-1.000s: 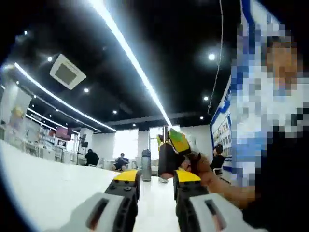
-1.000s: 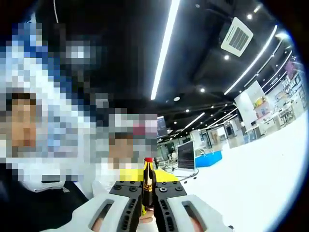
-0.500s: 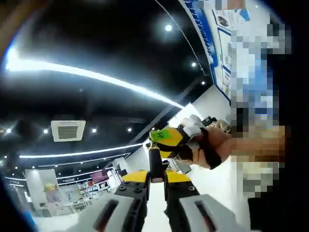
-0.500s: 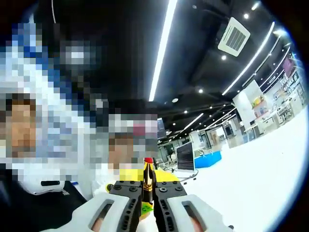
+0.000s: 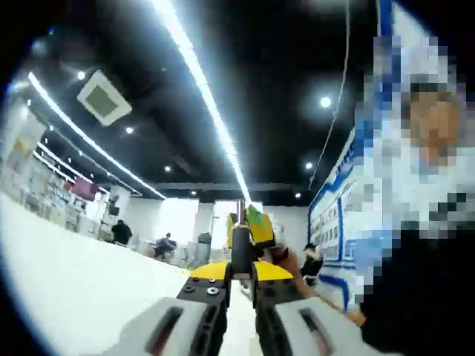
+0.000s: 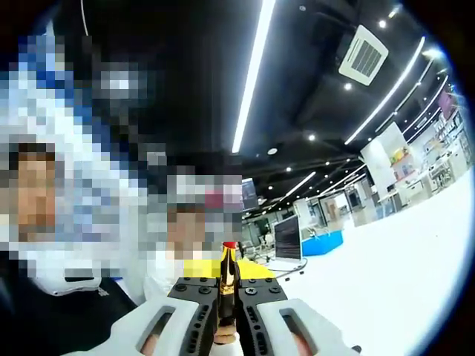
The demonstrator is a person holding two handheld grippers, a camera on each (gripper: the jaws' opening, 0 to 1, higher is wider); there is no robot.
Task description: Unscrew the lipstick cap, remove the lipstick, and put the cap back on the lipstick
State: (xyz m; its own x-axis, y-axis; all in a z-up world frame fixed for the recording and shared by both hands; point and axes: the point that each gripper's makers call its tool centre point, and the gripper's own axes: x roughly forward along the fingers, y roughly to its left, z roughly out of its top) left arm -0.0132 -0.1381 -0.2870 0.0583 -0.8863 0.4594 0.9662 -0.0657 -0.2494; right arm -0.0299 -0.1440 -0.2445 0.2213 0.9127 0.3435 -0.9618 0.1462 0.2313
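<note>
Nearest in the left gripper view: left gripper (image 5: 239,268), yellow-tipped jaws drawn narrow around a slim black cylindrical cap (image 5: 240,248), apparently clamped rather than merely framed. Same closeness in the right gripper view: right gripper (image 6: 228,285) pinched low on the black-and-gold lipstick tube (image 6: 227,271), upright between the jaws, red lipstick tip (image 6: 228,245) bare above them. Cap off, then; recapping judged to be the step in hand.

To do it well:
- Keep the tube grip low and firm, well clear of the red tip, so nothing smears.
- Bring the cap's open end over the tip with the two axes in line; correct any tilt before closing the gap, since a skewed cap would scrape the soft stick.
- Lower straight, then turn only once the cap seats on the tube's collar. Cannot tell from here which way the cap's mouth faces, so check that first.
- Ease off rather than force if resistance comes early.

Just beyond the cap, the right gripper's green-and-yellow body and the person's hand (image 5: 286,259) holding it, so both tools already close together. Below and behind, a white tabletop (image 6: 401,252). Farthest, long ceiling light strips (image 6: 252,74) on a black ceiling.
</note>
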